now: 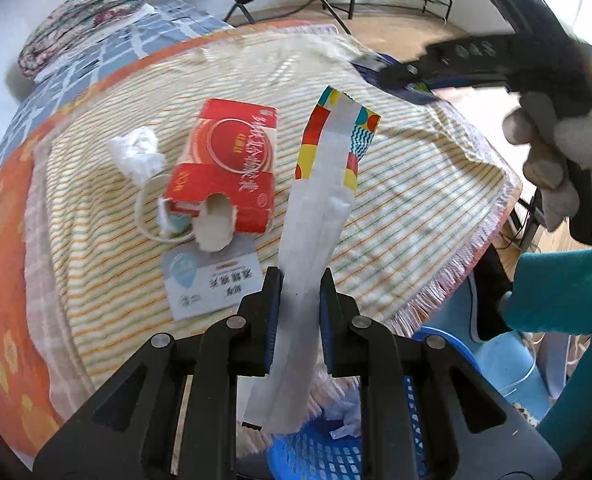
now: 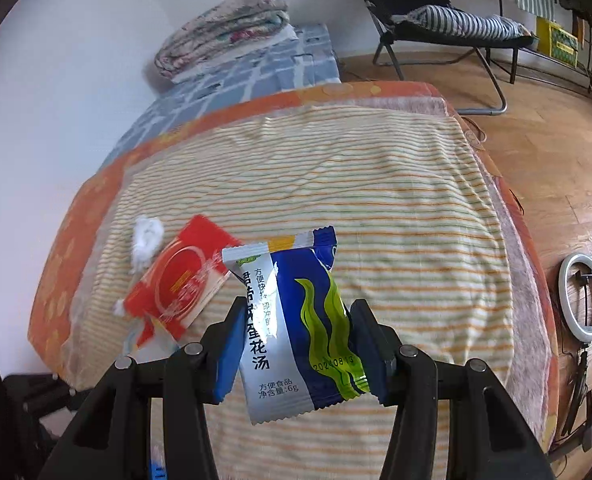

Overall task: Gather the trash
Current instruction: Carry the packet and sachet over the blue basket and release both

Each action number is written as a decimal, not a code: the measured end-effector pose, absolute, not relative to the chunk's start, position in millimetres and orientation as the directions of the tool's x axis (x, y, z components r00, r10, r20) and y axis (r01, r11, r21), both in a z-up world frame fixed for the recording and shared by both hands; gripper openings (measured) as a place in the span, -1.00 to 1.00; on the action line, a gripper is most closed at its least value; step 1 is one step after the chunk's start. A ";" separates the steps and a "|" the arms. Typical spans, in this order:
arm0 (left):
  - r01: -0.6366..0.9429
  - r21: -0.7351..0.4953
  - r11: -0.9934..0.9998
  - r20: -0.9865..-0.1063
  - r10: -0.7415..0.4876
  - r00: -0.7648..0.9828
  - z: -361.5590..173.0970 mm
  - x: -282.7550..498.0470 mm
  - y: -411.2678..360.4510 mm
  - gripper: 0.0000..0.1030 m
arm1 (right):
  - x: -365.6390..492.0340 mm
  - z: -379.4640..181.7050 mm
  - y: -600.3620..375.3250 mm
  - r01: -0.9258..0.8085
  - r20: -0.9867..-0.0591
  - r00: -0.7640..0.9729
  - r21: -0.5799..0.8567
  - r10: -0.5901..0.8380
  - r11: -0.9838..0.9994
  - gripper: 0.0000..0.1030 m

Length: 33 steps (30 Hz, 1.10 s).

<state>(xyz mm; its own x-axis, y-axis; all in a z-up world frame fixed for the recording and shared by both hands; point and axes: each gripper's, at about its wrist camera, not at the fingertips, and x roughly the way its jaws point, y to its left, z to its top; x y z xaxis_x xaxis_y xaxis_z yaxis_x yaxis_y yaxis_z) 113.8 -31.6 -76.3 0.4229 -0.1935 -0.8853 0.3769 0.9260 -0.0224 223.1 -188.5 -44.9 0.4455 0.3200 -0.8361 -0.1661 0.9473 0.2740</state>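
My left gripper [image 1: 299, 280] is shut on a long flattened wrapper [image 1: 324, 200], silver inside with a colourful patterned end, lifted off the striped cloth [image 1: 396, 184]. My right gripper [image 2: 294, 312] is shut on a blue, silver and green food packet [image 2: 296, 320], held up above the cloth [image 2: 376, 200]. In the left wrist view that right gripper [image 1: 404, 74] shows at the upper right, blurred, in a gloved hand [image 1: 548, 152]. On the cloth lie a torn red carton [image 1: 224, 168], a crumpled white tissue [image 1: 136, 152] and a white printed card [image 1: 212, 280]. The red carton [image 2: 176, 280] and tissue [image 2: 146, 240] also show in the right wrist view.
A blue perforated basket [image 1: 316, 452] with crumpled paper in it stands below the table's near edge. A folded floral quilt [image 2: 224, 32] lies on a blue patterned bed at the back. A folding chair [image 2: 436, 20] and a ring light [image 2: 582, 296] stand on the wooden floor.
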 end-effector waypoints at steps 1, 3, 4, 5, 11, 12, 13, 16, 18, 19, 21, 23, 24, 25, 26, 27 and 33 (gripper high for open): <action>0.366 -0.031 0.930 -0.883 -0.197 0.427 -72.9 108.8 -27.7 -0.68 | 217.2 -41.7 -188.9 -0.174 -0.833 0.447 0.277 0.326 0.945 0.04; 0.359 -0.039 0.932 -0.881 -0.202 0.428 -69.3 99.2 -23.3 -0.68 | 204.0 -35.4 -189.6 -0.193 -0.826 0.451 0.280 0.338 0.941 0.04; 0.358 -0.034 0.933 -0.880 -0.198 0.431 -67.7 92.7 -21.5 -0.68 | 197.3 -32.1 -189.4 -0.205 -0.824 0.452 0.278 0.343 0.938 0.04; 0.359 -0.031 0.933 -0.880 -0.196 0.433 -67.1 88.6 -20.1 -0.68 | 193.8 -30.2 -188.8 -0.213 -0.822 0.453 0.276 0.345 0.937 0.04; 0.356 -0.032 0.934 -0.889 -0.190 0.417 -72.2 55.7 -14.3 -0.68 | 154.6 -22.6 -184.9 -0.271 -0.814 0.447 0.272 0.371 0.923 0.04; 0.355 -0.030 0.934 -0.891 -0.186 0.414 -74.0 48.8 -13.4 -0.68 | 149.9 -22.7 -183.9 -0.280 -0.815 0.444 0.270 0.373 0.921 0.04; 0.355 -0.029 0.934 -0.892 -0.185 0.413 -75.4 44.4 -12.1 -0.68 | 142.2 -23.0 -182.3 -0.294 -0.815 0.441 0.265 0.377 0.918 0.04; 0.342 -0.030 0.939 -0.898 -0.176 0.404 -82.1 28.1 -8.7 -0.68 | 123.7 -24.5 -179.6 -0.321 -0.815 0.437 0.254 0.380 0.912 0.04; 0.329 -0.036 0.944 -0.902 -0.173 0.395 -87.0 20.2 -6.4 -0.68 | 110.7 -26.6 -175.8 -0.344 -0.818 0.435 0.236 0.377 0.909 0.04; 0.323 -0.039 0.946 -0.905 -0.170 0.389 -90.3 16.1 -5.1 -0.68 | 105.4 -27.4 -173.8 -0.352 -0.819 0.434 0.229 0.375 0.907 0.04; 0.316 -0.036 0.948 -0.912 -0.161 0.378 -97.7 6.7 -2.6 -0.68 | 92.2 -33.2 -169.7 -0.374 -0.825 0.423 0.216 0.374 0.902 0.04; 0.314 -0.037 0.949 -0.918 -0.156 0.363 -105.6 -2.6 -1.1 -0.68 | 80.4 -40.4 -165.3 -0.393 -0.834 0.405 0.213 0.376 0.895 0.04; 0.314 -0.039 0.949 -0.922 -0.155 0.354 -109.7 -6.7 -0.7 -0.68 | 74.1 -44.9 -162.9 -0.401 -0.838 0.394 0.213 0.378 0.891 0.04; 0.314 -0.039 0.949 -0.925 -0.153 0.348 -113.5 -11.1 0.2 -0.68 | 69.1 -48.5 -160.5 -0.408 -0.842 0.383 0.215 0.381 0.887 0.04; 0.316 -0.037 0.948 -0.928 -0.149 0.340 -117.7 -15.8 0.5 -0.68 | 63.0 -53.5 -157.6 -0.418 -0.847 0.367 0.219 0.384 0.882 0.04; 0.316 -0.037 0.948 -0.932 -0.147 0.331 -122.2 -20.4 0.8 -0.68 | 58.1 -56.7 -155.1 -0.424 -0.850 0.357 0.221 0.387 0.878 0.04; 0.310 -0.049 0.949 -0.950 -0.140 0.279 -143.8 -35.7 4.4 -0.68 | 27.0 -80.6 -137.7 -0.483 -0.876 0.296 0.208 0.382 0.851 0.05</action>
<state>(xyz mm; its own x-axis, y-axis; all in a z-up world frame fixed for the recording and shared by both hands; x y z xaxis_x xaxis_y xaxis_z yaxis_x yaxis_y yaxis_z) -35.7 4.4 -143.8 0.2789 -0.1401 -0.9500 0.3103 0.9494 -0.0489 27.0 -137.7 -80.6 0.2957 0.3818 -0.8757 -0.4831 0.8506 0.2077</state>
